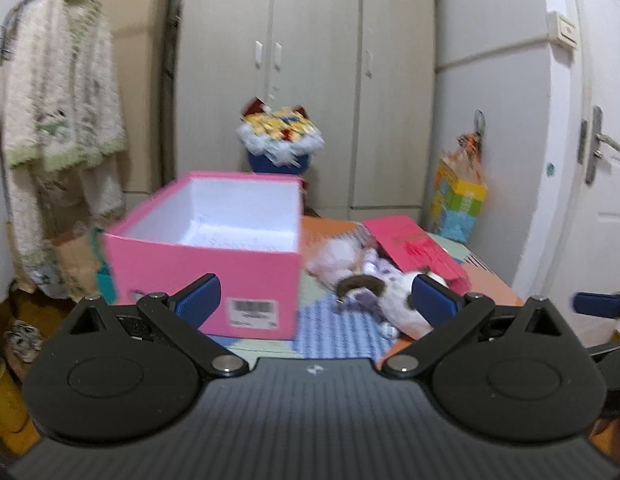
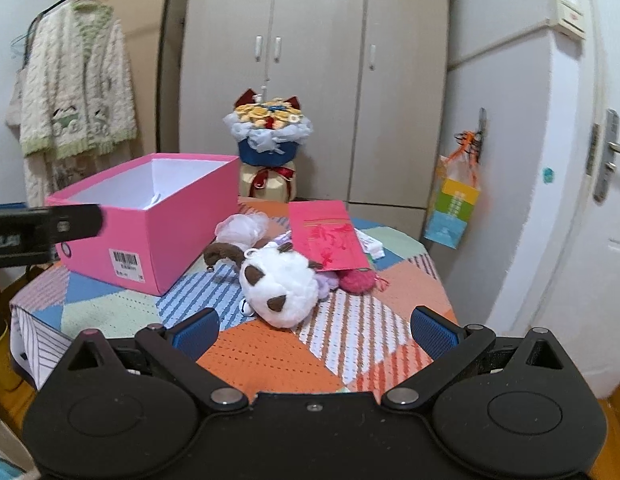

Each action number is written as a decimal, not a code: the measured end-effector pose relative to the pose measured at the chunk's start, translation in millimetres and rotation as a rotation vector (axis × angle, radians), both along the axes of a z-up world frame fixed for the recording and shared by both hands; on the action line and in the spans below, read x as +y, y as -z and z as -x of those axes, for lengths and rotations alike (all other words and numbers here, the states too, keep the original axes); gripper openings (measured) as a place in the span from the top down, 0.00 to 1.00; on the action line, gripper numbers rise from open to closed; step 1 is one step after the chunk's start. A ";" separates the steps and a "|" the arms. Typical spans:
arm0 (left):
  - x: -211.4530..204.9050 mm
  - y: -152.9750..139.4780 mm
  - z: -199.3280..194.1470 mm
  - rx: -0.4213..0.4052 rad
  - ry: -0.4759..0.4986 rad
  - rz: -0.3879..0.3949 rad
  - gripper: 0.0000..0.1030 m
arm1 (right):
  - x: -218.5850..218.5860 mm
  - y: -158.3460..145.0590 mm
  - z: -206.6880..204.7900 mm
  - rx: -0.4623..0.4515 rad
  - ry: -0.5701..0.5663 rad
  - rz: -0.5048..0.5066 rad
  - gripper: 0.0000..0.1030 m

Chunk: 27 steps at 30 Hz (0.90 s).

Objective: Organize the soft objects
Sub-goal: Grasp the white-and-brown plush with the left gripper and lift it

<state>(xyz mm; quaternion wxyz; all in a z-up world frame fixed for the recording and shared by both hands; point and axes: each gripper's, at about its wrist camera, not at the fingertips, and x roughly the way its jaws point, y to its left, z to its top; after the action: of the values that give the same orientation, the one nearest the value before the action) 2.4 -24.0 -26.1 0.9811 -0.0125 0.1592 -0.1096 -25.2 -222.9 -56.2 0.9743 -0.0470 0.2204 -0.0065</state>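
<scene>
Both tongs hang above the near edge of the table [image 2: 266, 356], each with its blue pads spread wide and nothing between them: left tongs [image 1: 315, 300], right tongs [image 2: 313, 328]. The soft toys lie in a heap mid-table: white plush [image 2: 280, 284], brown plush [image 2: 224, 254], pink pompom [image 2: 357, 280]. The pink box [image 2: 150, 216] stands open just left of the heap. The pink lid [image 2: 327, 236] rests tilted over the heap's far side.
</scene>
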 end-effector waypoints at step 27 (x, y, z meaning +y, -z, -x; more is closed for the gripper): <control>-68.4 75.3 -138.6 0.308 0.315 0.194 0.32 | -24.0 83.8 -128.5 0.037 -0.196 -0.203 0.16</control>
<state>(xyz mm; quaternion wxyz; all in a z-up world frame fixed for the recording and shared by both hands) 141.0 -92.4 -101.4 0.9103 -0.0981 0.2955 -0.2730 103.3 -246.9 -140.0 0.9658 0.0304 0.2320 0.1119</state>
